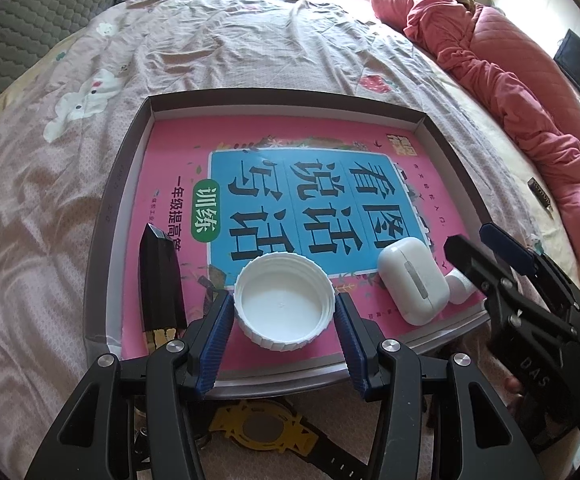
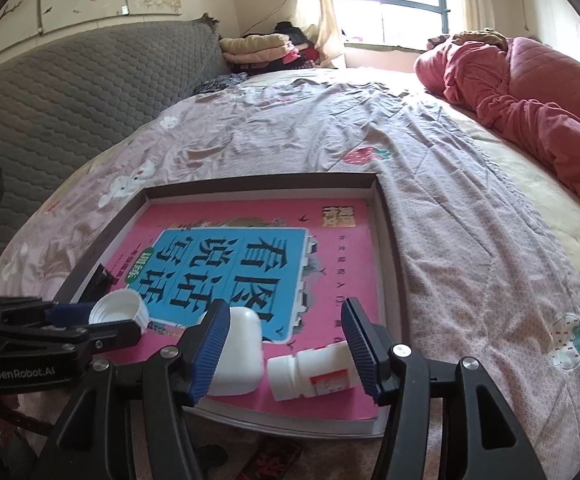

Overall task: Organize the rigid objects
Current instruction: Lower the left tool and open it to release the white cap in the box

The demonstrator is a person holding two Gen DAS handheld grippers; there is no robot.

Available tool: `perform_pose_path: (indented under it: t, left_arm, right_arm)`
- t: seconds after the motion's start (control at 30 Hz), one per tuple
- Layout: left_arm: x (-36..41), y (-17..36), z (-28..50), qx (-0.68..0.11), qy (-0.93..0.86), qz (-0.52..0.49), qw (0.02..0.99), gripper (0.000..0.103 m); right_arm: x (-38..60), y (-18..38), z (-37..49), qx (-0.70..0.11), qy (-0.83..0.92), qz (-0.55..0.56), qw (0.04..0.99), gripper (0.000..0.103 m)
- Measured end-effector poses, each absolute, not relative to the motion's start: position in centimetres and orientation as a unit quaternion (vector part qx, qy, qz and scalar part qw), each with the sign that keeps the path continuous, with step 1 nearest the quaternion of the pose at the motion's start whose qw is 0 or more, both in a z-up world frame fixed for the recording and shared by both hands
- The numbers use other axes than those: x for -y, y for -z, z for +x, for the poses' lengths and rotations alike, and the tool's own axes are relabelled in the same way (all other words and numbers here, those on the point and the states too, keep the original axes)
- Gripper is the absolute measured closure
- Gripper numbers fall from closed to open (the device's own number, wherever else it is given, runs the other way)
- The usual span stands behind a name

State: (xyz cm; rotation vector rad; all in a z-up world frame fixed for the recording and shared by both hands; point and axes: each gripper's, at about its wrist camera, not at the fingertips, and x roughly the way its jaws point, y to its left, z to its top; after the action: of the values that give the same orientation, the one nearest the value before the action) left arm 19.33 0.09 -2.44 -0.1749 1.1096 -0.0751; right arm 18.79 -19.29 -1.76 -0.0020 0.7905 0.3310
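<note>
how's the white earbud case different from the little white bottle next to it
The earbud case is a smooth, rounded block with no markings beyond a grey strip; the little bottle is a cylinder with a ribbed cap and a red-and-white label. The case looks bulkier, the bottle slimmer. The bottle lies on its side. Both are white plastic, resting side by side on the pink book in the tray.
</note>
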Motion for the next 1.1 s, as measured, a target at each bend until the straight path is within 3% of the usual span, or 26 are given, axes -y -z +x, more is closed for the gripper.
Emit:
perform_pose_path:
  t: [0.63, 1.1]
  left_arm:
    - [0.8, 3.1, 20.5, -0.533, 0.024, -0.062, 0.843, 0.049]
    - [-0.6, 0.8, 19.4, -0.489, 0.009, -0.094, 0.867, 0.046]
  right_arm:
    - [20.7, 1.3, 18.8, -0.373, -0.143, 0.02, 0.917, 0.042]
    - [21.1, 1.3, 18.9, -0.371, -0.14, 0.029, 0.918, 0.042]
